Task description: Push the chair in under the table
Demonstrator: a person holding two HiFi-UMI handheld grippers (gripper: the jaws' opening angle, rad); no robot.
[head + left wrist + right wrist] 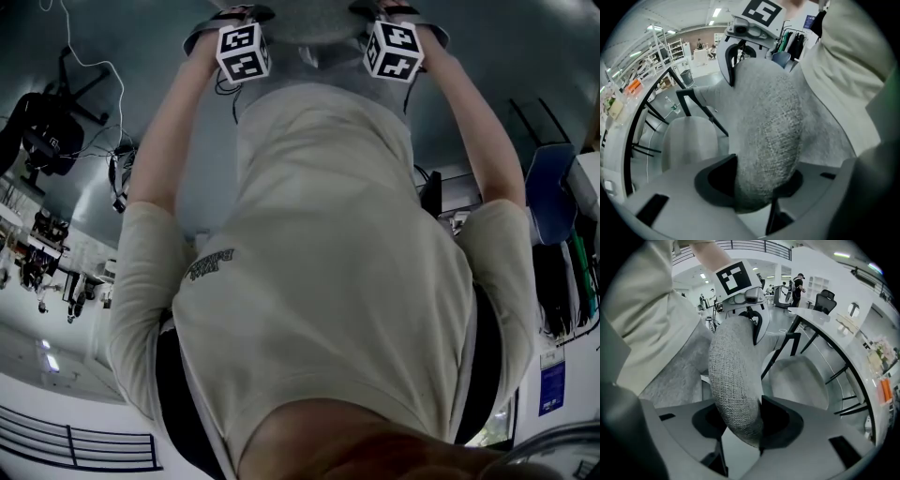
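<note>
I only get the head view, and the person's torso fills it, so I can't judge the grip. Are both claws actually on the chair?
Observer: Yes for the left one. The left claw is closed on the top edge of the grey woven-fabric chair backrest.
Operator: And the right?
Observer: The right claw clamps the same backrest further along that edge.
Operator: Where's the table from there?
Observer: The white-topped table with black legs stands beyond the backrest, on the right of the right gripper view.
</note>
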